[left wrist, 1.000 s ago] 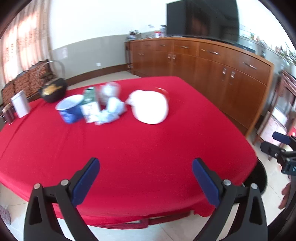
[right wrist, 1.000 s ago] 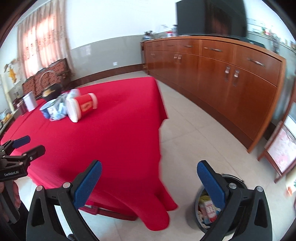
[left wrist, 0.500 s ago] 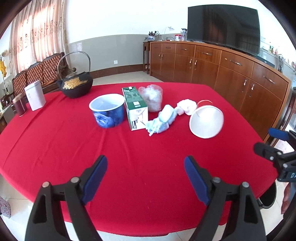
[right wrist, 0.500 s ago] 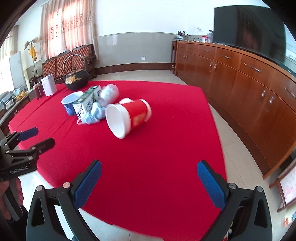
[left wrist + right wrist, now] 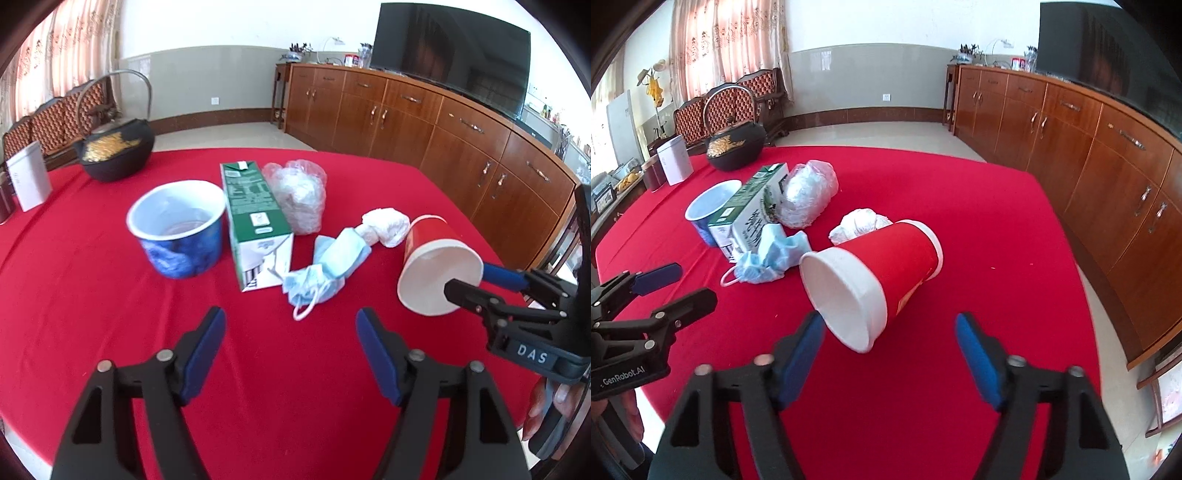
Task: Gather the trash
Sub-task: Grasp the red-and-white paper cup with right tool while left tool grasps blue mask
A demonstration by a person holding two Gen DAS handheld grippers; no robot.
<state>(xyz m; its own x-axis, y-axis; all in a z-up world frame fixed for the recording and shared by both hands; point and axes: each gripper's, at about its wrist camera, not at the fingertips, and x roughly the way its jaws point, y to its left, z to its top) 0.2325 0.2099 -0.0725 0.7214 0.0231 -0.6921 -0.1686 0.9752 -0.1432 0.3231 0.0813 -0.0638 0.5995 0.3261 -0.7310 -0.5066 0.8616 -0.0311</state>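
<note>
Both tools have swung in from the tabletop's edge toward the litter within the last second, and their jaws have just been closing to a middling gap with nothing between them. The right tool point(image 5: 888, 350) now sits just short of the tipped red cup point(image 5: 882, 273); the left tool point(image 5: 290, 350) faces the crumpled blue mask point(image 5: 325, 273), beside the green carton point(image 5: 255, 218) and blue bowl point(image 5: 181, 229). The red tabletop point(image 5: 110, 314) carries every piece of trash; picking up looks about to begin.

Black kettle point(image 5: 117, 153), white tin point(image 5: 675, 159), wooden sideboard point(image 5: 424, 122), television point(image 5: 452, 55).
</note>
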